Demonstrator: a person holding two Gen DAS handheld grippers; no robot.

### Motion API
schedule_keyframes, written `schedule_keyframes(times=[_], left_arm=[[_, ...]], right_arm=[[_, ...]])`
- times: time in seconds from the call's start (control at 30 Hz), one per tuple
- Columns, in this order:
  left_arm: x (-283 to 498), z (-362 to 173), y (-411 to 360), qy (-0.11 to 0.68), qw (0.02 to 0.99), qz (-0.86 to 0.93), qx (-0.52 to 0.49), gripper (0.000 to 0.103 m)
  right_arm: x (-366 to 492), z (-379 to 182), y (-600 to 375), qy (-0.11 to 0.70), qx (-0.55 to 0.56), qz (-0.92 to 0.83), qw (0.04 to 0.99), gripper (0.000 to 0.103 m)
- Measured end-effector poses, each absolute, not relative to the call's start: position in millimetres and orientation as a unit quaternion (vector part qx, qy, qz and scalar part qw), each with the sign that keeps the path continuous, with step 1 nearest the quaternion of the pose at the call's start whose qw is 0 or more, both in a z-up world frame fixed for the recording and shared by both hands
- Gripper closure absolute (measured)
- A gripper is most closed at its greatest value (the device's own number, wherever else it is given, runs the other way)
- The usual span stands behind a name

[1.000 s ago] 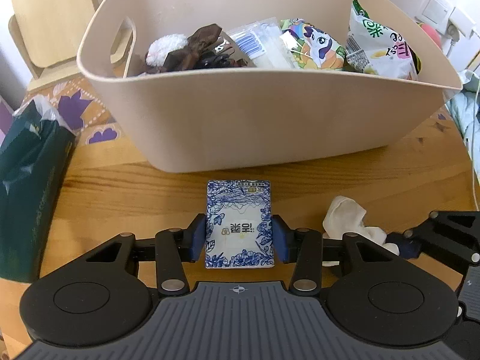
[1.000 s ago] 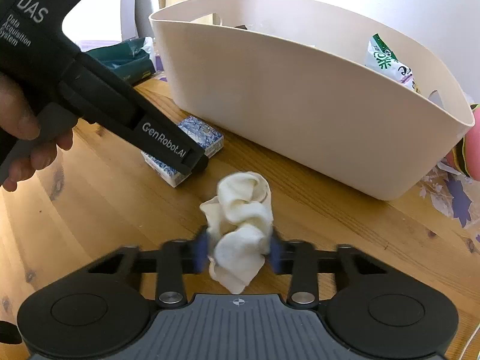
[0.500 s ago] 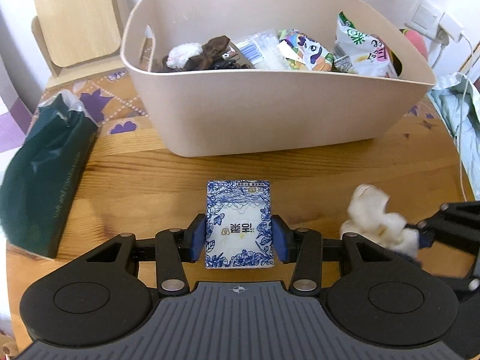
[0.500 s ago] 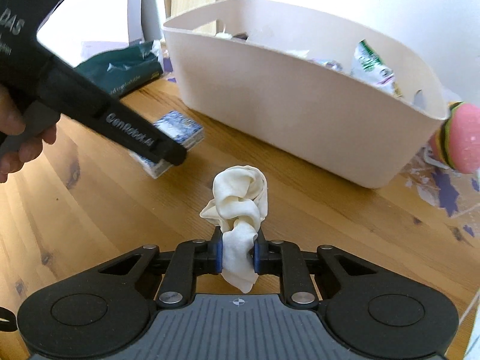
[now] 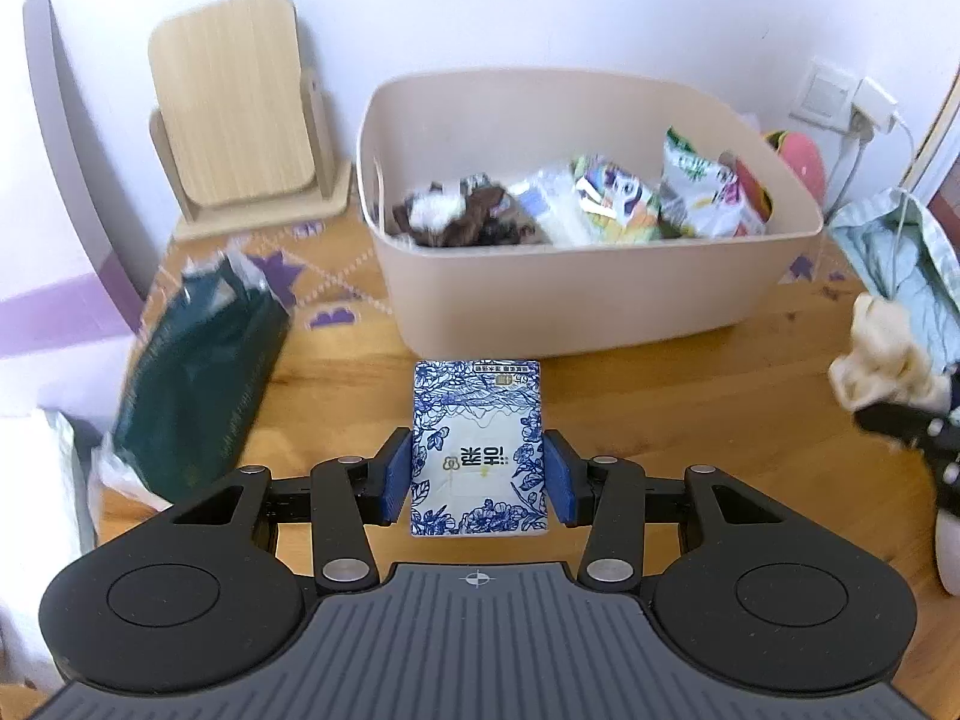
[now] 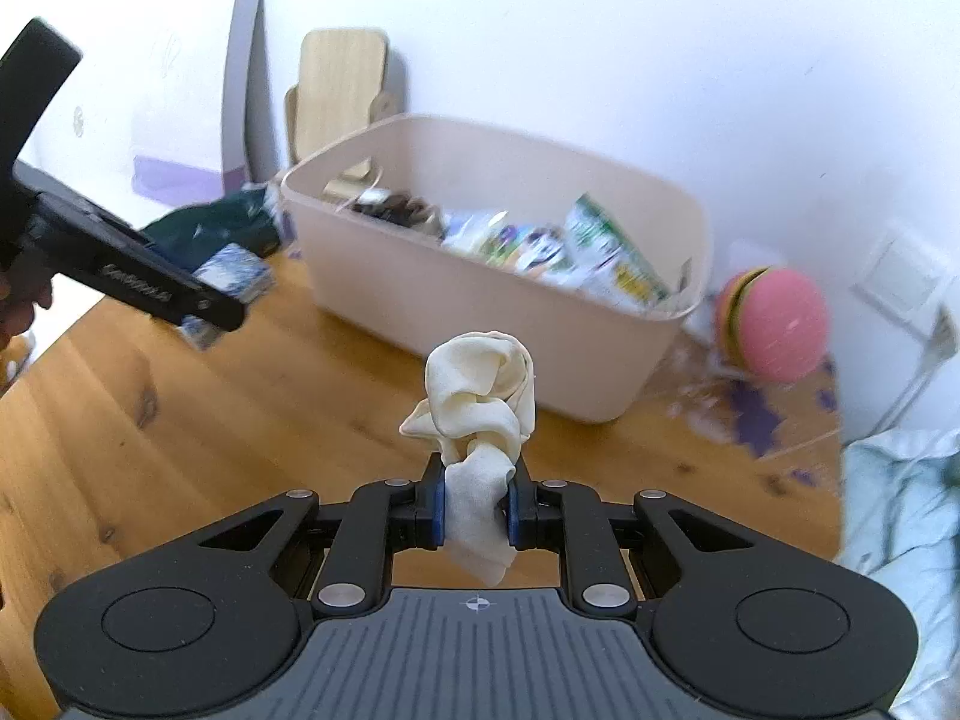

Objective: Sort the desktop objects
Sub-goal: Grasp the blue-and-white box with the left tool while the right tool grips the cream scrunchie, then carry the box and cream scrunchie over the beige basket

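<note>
Left wrist view: the left hand-held gripper [image 5: 478,477] is clamped on a blue-and-white floral pack [image 5: 478,450], one blue pad [image 5: 396,477] against each long side. The pack is held above the wooden tabletop [image 5: 690,396], in front of the beige bin [image 5: 576,294]. The bin holds snack packets [image 5: 696,192], a dark bundle [image 5: 474,219] and other wrapped items. A dark green bag [image 5: 198,360] lies on the tabletop to the left of the bin. A wooden stand [image 5: 240,114] sits behind, against the wall. At the right edge, a cream cloth [image 5: 882,360] is visible in the other tool.

Right wrist view: the right hand-held gripper [image 6: 477,510] is closed tight on the cloth [image 6: 477,414], which bunches above the fingers and hangs below them, clear of the tabletop [image 6: 180,420]. The bin [image 6: 480,294] stands beyond it. The left tool [image 6: 120,276] appears at the left, carrying the pack [image 6: 231,282] near the bin's left end. A pink ball [image 6: 774,324] rests to the right of the bin.
</note>
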State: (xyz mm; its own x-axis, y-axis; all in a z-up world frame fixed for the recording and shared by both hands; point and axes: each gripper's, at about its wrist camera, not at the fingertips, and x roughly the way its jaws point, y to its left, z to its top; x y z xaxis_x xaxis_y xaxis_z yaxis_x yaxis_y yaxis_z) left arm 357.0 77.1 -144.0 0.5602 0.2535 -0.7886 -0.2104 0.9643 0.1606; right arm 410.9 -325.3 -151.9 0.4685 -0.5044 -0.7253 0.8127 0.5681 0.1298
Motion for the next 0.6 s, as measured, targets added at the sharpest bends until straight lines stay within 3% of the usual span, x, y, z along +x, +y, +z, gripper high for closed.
schedule_keyframes(times=[0.6], left_arm=[[374, -81, 65, 0.379, 0.914, 0.121, 0.074, 0.056]], right_arm=[[378, -98, -348, 0.279, 0.181, -0.473, 0.816, 0.086]])
